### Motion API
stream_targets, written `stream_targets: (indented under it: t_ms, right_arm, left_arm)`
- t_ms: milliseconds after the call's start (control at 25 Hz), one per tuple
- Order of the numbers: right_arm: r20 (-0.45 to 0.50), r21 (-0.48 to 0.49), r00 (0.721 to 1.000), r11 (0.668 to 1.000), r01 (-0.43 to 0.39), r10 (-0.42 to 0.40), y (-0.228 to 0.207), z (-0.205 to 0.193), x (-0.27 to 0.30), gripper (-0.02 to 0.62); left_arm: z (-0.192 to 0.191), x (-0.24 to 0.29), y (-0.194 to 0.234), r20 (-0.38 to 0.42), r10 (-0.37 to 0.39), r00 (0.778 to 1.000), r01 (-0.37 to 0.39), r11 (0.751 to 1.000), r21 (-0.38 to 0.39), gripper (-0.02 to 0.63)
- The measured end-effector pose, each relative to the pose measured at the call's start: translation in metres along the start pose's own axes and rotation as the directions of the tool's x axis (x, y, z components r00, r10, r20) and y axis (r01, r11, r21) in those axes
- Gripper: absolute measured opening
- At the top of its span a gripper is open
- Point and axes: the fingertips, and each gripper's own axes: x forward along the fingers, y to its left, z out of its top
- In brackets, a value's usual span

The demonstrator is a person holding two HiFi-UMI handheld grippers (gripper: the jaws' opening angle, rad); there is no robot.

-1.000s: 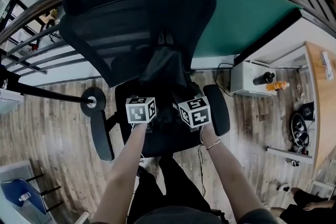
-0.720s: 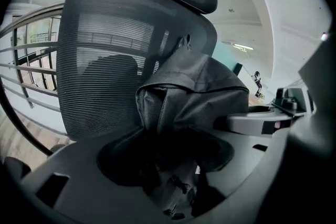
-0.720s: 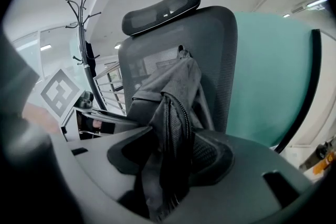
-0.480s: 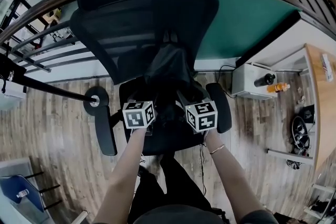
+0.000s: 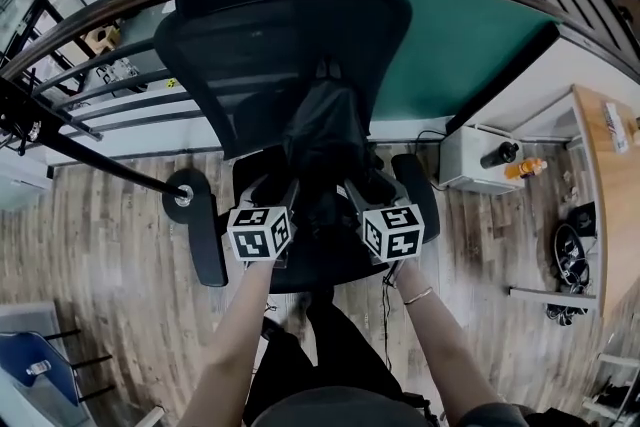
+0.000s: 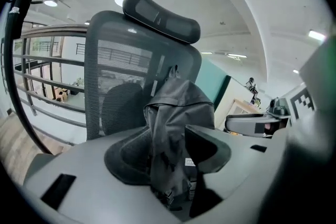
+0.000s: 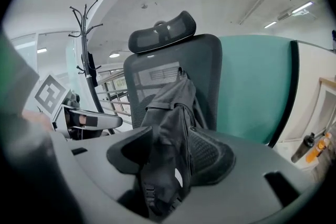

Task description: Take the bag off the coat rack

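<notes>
2 grippers, 1 black bag point(image 5: 325, 130), well clear of the coat rack point(image 7: 84, 34).
Left gripper point(image 5: 280, 200) jaws just closed tighter, right gripper point(image 5: 352, 197) jaws eased a touch, both pinching bag fabric above the office chair point(image 5: 270, 45) seat. It looks soft, light and floppy, so I'd grip bunched cloth or straps near the top.

even, cool indoor light from ceiling strips point(image 7: 302, 8); my views curve hard into dark corners, and the near foreground blurs.
</notes>
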Motion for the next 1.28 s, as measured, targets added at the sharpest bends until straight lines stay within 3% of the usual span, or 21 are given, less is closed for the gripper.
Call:
stream_targets:
  t_ms: [720, 1280]
  right_arm:
    - [0.167, 0.007, 0.986, 1.0, 0.021, -0.022, 0.058, 0.033, -0.086, 0.141]
    - [0.236, 0.013, 0.971, 0.999, 0.033, -0.035, 0.089, 0.044, -0.134, 0.049]
  left_arm:
    - [0.009, -0.079, -0.022, 0.091, -0.022, 0.996, 0.01, 0.992, 0.126, 0.093]
    - [0.032, -0.14, -0.025, 0.194, -0.038, 0.98, 0.01, 0.99, 0.142, 0.041]
